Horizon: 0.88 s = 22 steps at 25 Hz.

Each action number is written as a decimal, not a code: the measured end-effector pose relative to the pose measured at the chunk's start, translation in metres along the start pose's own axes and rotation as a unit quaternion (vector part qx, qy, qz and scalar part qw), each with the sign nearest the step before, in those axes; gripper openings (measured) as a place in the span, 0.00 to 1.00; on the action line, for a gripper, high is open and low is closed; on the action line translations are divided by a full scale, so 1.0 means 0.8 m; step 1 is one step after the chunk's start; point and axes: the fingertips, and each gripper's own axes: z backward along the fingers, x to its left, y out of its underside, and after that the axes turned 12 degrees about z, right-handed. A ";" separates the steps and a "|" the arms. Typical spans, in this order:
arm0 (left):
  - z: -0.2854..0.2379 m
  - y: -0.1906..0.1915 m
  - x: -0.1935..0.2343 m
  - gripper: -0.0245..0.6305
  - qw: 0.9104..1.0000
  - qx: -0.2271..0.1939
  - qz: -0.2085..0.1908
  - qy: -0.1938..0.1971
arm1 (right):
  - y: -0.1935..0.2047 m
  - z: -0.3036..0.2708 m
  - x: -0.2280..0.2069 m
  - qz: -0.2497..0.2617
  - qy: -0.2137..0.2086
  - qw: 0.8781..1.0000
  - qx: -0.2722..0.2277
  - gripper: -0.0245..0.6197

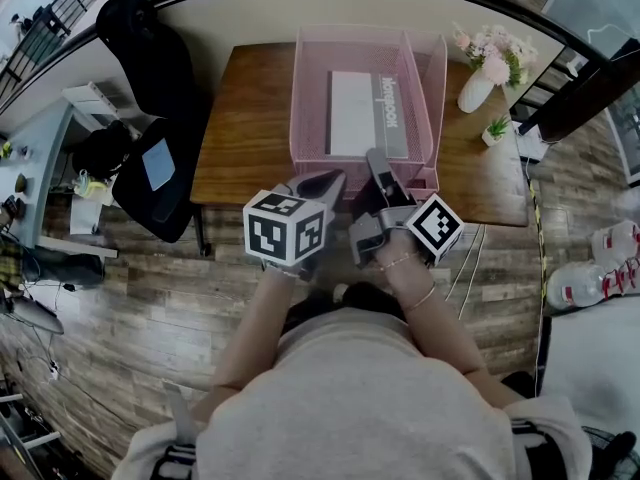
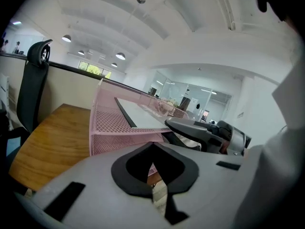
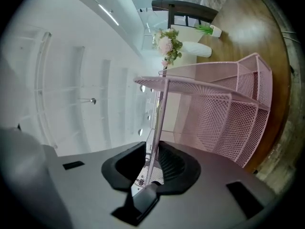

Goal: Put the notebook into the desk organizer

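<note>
Desk (image 1: 240, 118) wood lies bare at nine o'clock of the pink mesh organizer (image 1: 300, 98), so nothing on that side needs clearing.

The left gripper (image 1: 325, 180) sits at about seven o'clock of the organizer, short of its near edge. Its jaws are only a narrow slit apart with nothing between them. It looks parked there as a spare, out of the other gripper's way.

The notebook (image 1: 365, 113) lies flat inside the organizer's top tray, long side running from six to twelve o'clock, right of the tray's middle. By that the task looks done, or nearly so.

At six o'clock of the notebook, the right gripper (image 1: 377, 163) reaches level over the organizer's near edge. Its jaws stand about half open around a thin pink bar (image 3: 159, 128) of the frame, with space on both sides of it, so they grip nothing. That suits letting go and then drawing straight back toward six o'clock, though the bar could snag a jaw if the gripper swung sideways.

A vase of flowers (image 1: 478, 88) stands at three o'clock of the organizer, well clear of both grippers.
</note>
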 end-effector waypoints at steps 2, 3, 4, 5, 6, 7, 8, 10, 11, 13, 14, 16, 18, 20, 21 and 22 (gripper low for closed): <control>0.002 0.002 0.000 0.05 1.000 0.001 0.000 -0.002 | 0.000 0.005 0.000 0.001 0.002 1.000 -0.001 0.15; 0.003 0.004 -0.001 0.05 1.000 0.001 0.000 -0.003 | 0.001 0.008 0.001 0.001 0.001 1.000 -0.002 0.15; 0.004 0.005 -0.001 0.05 1.000 0.002 0.001 -0.002 | 0.002 0.010 0.002 0.001 0.001 1.000 -0.001 0.15; 0.005 0.006 -0.002 0.05 1.000 0.002 0.001 -0.001 | 0.003 0.013 0.004 0.000 0.001 1.000 -0.001 0.15; 0.006 0.007 -0.004 0.05 1.000 0.001 0.001 0.001 | 0.004 0.017 0.005 0.001 0.001 1.000 0.000 0.15; 0.007 0.009 -0.007 0.05 1.000 0.001 0.000 0.005 | 0.004 0.020 0.008 0.004 -0.001 1.000 0.001 0.15; 0.008 0.011 -0.009 0.05 1.000 0.001 -0.002 0.010 | 0.004 0.024 0.012 0.010 -0.003 1.000 0.000 0.15; 0.010 0.012 -0.015 0.05 1.000 0.000 -0.009 0.018 | 0.002 0.029 0.021 0.026 -0.010 1.000 -0.002 0.15; 0.012 0.012 -0.017 0.05 1.000 0.000 -0.012 0.021 | 0.002 0.030 0.025 0.034 -0.014 0.999 -0.001 0.15; 0.014 0.011 -0.021 0.05 1.000 -0.002 -0.018 0.024 | 0.003 0.030 0.034 0.061 -0.024 0.998 0.011 0.15; 0.015 0.011 -0.023 0.05 0.999 -0.003 -0.022 0.025 | 0.006 0.030 0.039 0.082 -0.031 0.996 0.022 0.15; 0.018 0.011 -0.025 0.05 0.999 -0.005 -0.030 0.024 | 0.011 0.032 0.048 0.136 -0.038 0.989 0.046 0.15; 0.021 0.011 -0.026 0.05 0.999 -0.008 -0.031 0.022 | 0.012 0.037 0.053 0.191 -0.037 0.979 0.062 0.14; 0.023 0.010 -0.024 0.05 0.999 -0.012 -0.028 0.021 | 0.013 0.039 0.061 0.236 -0.045 0.968 0.072 0.14; 0.024 0.010 -0.023 0.05 0.999 -0.013 -0.028 0.021 | 0.014 0.040 0.065 0.256 -0.048 0.963 0.076 0.14; 0.024 0.010 -0.023 0.05 0.999 -0.015 -0.029 0.020 | 0.015 0.041 0.069 0.275 -0.049 0.957 0.080 0.14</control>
